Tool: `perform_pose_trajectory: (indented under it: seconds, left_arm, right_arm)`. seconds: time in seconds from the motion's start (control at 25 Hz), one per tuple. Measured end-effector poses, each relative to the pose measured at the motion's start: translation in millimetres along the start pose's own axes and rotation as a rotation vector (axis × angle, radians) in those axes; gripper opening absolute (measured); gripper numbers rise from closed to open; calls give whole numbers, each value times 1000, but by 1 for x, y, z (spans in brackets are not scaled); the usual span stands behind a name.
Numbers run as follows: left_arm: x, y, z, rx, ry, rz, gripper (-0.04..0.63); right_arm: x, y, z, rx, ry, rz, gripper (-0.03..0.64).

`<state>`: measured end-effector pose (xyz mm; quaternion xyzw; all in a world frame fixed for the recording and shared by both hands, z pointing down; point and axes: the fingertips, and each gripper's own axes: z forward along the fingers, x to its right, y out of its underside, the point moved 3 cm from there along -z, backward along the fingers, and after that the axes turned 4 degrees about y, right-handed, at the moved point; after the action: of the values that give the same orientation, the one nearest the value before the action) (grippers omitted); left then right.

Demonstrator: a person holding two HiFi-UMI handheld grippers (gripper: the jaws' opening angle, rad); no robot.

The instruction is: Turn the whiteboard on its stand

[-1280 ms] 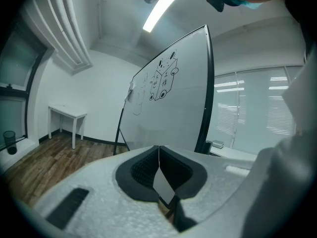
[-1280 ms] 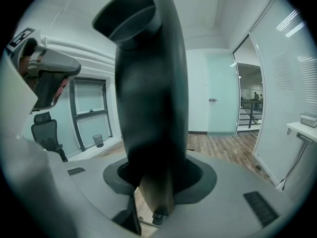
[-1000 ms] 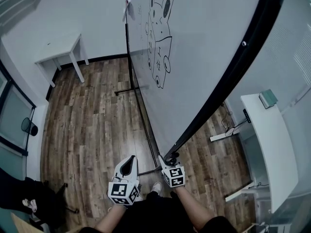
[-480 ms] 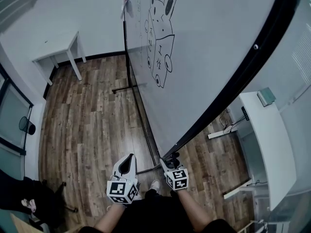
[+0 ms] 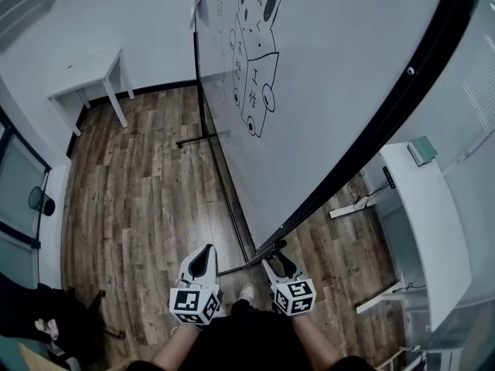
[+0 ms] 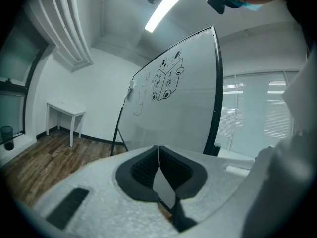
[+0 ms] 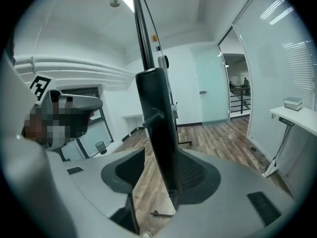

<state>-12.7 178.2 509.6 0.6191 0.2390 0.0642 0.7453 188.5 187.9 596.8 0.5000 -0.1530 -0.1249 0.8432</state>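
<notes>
Our right gripper (image 5: pixel 277 262) has just been opening its jaws. They stand spread around the whiteboard's black frame (image 7: pixel 157 118), with a gap on one side. Our left gripper (image 5: pixel 205 255), pressed together on nothing, hangs just beside it. The whiteboard (image 5: pixel 332 68) tilts over the wooden floor (image 5: pixel 147 199). A white desk (image 5: pixel 429 222) stands near on the right, and a white table (image 5: pixel 89 74) by the far wall.

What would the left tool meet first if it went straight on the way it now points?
Most likely the whiteboard, on its white face just inside its black frame; nothing else shows in between, though depth is unclear.
</notes>
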Motion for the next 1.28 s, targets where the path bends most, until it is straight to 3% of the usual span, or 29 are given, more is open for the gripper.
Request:
perform_pose_trajectory:
  seconds: [0.24, 0.56, 0.88, 1.28]
  left_arm:
    - [2, -1, -3, 0, 14, 5, 18]
    - [9, 2, -12, -7, 36, 11, 18]
    - [13, 8, -16, -17, 50, 15, 18]
    - [12, 9, -20, -15, 51, 10, 18]
  right_arm:
    - [-12, -17, -27, 72, 14, 17, 179]
    - [-30, -40, -53, 197, 35, 29, 68]
    - [-35, -41, -56, 216, 40, 27, 21]
    - [-41, -42, -57, 222, 34, 26, 20]
